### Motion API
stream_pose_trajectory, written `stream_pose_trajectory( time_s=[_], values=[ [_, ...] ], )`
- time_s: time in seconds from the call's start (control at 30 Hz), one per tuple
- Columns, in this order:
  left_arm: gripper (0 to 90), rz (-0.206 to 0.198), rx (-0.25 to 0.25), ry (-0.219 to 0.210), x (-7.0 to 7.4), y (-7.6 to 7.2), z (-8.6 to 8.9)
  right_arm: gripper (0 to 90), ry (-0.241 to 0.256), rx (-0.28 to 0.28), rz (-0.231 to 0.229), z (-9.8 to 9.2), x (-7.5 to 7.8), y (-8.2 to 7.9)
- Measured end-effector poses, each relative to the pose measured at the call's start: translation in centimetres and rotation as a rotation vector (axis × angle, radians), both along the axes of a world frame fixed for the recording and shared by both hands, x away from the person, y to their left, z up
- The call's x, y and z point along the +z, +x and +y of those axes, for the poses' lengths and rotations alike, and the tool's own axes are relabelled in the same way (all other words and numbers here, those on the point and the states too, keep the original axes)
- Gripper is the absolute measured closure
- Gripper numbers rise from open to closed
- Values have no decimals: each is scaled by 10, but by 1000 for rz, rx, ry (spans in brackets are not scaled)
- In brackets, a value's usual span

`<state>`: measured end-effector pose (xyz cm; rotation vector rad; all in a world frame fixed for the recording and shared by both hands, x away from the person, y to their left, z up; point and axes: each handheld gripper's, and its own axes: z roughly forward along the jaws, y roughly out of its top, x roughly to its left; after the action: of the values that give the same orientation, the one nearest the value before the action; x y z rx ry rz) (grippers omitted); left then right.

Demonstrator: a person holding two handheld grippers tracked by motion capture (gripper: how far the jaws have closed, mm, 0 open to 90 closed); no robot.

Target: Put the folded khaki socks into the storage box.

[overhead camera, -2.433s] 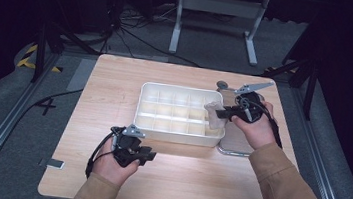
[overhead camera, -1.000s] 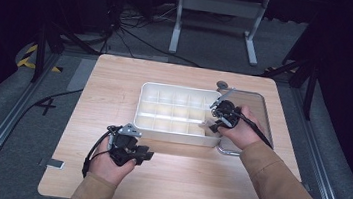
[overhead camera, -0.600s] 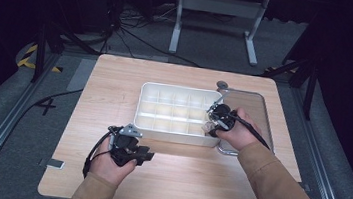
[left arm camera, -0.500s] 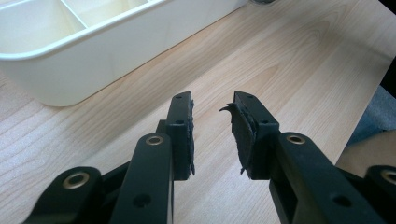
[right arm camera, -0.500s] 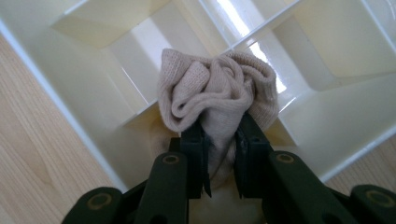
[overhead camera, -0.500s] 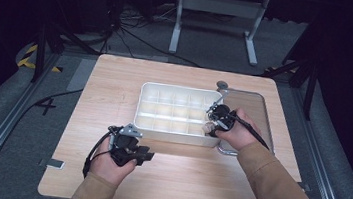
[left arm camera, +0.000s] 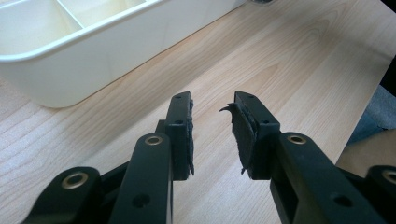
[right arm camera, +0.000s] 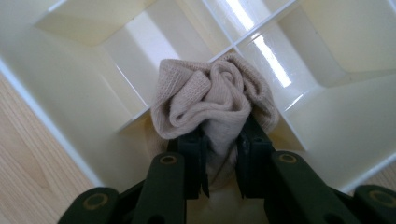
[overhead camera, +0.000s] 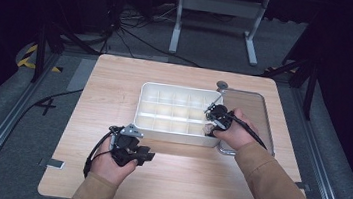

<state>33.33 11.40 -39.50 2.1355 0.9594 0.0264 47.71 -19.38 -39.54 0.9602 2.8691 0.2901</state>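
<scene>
A white divided box (overhead camera: 149,107) stands mid-table, its cells pale cream inside (right arm camera: 70,84). My right gripper (overhead camera: 211,119) hangs over the box's near right corner, shut on a rolled beige sock (right arm camera: 210,100) that bulges above the cell dividers. In the high view a bit of the sock (overhead camera: 208,129) peeks out under the hand. My left gripper (overhead camera: 144,154) rests low over the wood in front of the box, open with nothing between its pads (left arm camera: 212,128). The box's near wall (left arm camera: 93,56) lies just ahead of it.
A shallow metal tray (overhead camera: 258,111) lies right of the box, with a small round grey object (overhead camera: 222,85) at its far left corner. Bare wooden tabletop (overhead camera: 196,177) spreads in front. Cables and a stand base lie on the floor beyond the table.
My right gripper came from above the tray leftward and down to the box's near right corner, carrying the sock. The left gripper stayed put.
</scene>
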Motion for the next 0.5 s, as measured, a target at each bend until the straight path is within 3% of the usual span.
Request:
stream_pose_trajectory(
  time_s=[0.17, 0.23, 0.37, 0.5],
  values=[
    [673, -3, 0, -5, 0, 1, 2, 644, 0, 10, -6, -1, 10, -3],
    [666, -4, 1, -3, 0, 2, 2, 613, 26, 8, -13, -5, 19, -5],
    [662, -3, 6, 0, 0, 1, 0, 561, 31, 1, -24, -5, 30, -7],
    [661, -4, 1, 2, -1, 1, 0, 533, 75, 14, -62, 1, 40, -9]
  ],
)
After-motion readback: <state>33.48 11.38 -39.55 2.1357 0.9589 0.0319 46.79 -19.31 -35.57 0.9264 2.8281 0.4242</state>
